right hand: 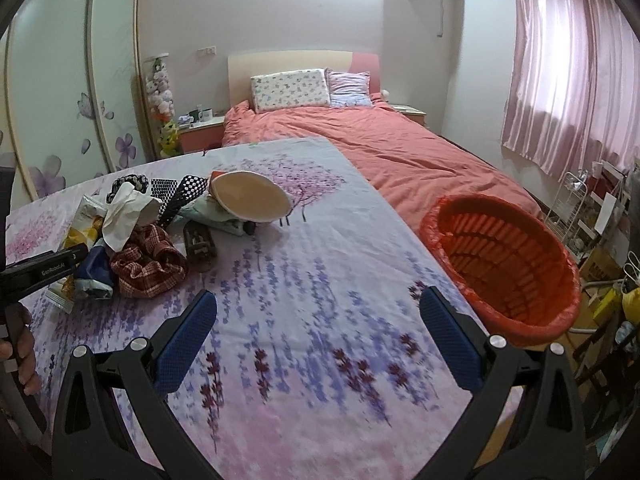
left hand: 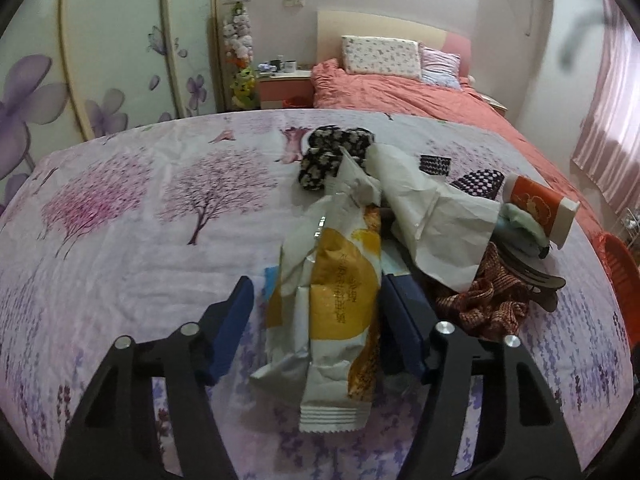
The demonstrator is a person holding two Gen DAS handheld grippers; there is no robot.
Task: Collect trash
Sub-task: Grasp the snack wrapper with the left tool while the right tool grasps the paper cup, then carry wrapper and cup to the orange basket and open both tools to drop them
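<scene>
My left gripper [left hand: 316, 312] sits spread around a crinkly yellow-and-white snack wrapper [left hand: 332, 312] on the flowery cloth [left hand: 140, 272]. My right gripper [right hand: 316, 332] is wide apart, holding nothing, near the round orange basket [right hand: 568, 280].

A wrapper [left hand: 332, 312] lies on the table [left hand: 120, 248] between my left fingers [left hand: 236, 312]. Behind it sits crumpled paper [left hand: 432, 216], a cloth [left hand: 480, 300] to its right. The basket [right hand: 504, 264] stands right of the table.
</scene>
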